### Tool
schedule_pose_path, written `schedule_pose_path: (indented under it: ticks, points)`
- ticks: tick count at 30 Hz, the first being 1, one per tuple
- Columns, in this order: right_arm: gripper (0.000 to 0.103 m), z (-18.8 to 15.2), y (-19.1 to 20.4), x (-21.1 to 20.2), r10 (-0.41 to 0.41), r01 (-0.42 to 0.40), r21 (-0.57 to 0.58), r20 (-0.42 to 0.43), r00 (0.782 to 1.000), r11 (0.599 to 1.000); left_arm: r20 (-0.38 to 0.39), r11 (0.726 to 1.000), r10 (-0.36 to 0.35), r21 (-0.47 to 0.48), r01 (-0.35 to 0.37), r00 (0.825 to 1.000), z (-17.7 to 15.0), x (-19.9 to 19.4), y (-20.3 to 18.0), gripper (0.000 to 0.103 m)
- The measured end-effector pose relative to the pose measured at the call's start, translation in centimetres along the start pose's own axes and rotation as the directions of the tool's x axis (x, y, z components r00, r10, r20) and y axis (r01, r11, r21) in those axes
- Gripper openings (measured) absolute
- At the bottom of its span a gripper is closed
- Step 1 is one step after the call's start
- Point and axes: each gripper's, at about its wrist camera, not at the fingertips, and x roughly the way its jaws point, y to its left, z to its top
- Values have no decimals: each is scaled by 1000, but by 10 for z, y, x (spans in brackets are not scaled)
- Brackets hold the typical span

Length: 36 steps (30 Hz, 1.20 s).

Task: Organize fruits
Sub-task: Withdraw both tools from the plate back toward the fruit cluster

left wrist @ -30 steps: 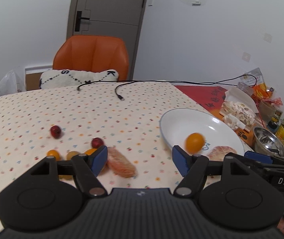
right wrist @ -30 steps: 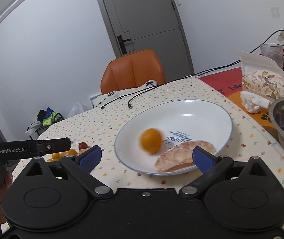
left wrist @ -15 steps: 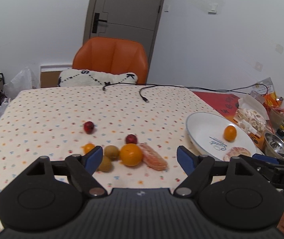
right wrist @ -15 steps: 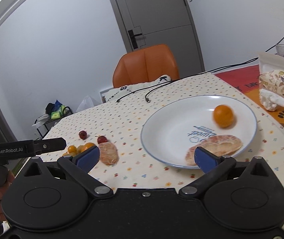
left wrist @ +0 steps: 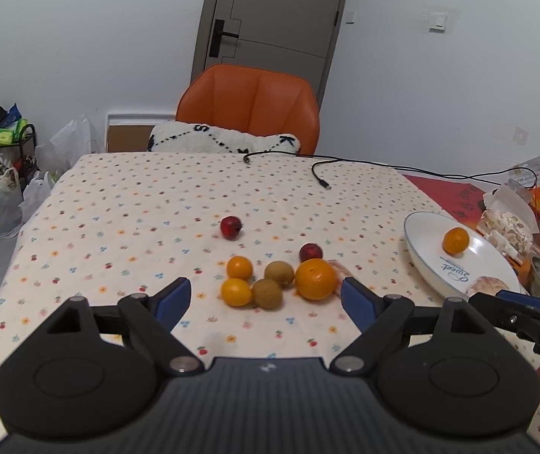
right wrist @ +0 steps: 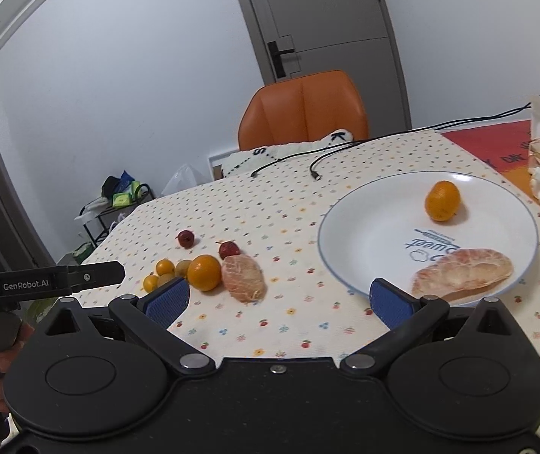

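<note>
Meanwhile both the left gripper (left wrist: 265, 299) and right gripper (right wrist: 276, 299) are gaping wide, gripping nothing, above the table (left wrist: 126, 204).

Left wrist: low over near table edge, facing orange chair (left wrist: 249, 104), fruit cluster near. Right wrist: similar height, angled left across white plate (right wrist: 364, 227). Shared: chair, plate, large orange (left wrist: 315, 279).

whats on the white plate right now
On the white plate sit a small orange fruit and a peeled pomelo segment. The segment covers part of the plate's printed lettering; nothing else shows on it.
</note>
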Motion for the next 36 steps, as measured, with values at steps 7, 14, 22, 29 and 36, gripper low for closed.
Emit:
schedule_pose_path:
  ticks: [7,14,22,29,36]
  points:
    - [102,0,8,7,0,0,-20,-5,1000,1000,-1,1000,6,-11,-6,1000,-6,3,9,85]
    - [90,0,13,17,10,-11,-46,-26,1000,999,2,999,20,-27,-20,1000,-7,10,15,83]
    - [79,0,20,30,39,-42,-62,-53,998,997,-4,1000,7,-22,-7,1000,-7,22,17,63]
    - [69,2,28,46,53,-59,-73,-86,995,996,1,999,10,-40,-9,1000,-6,33,20,47]
    - [69,4,32,58,59,-68,-81,-103,993,994,-17,998,18,-58,-19,1000,-4,49,27,41]
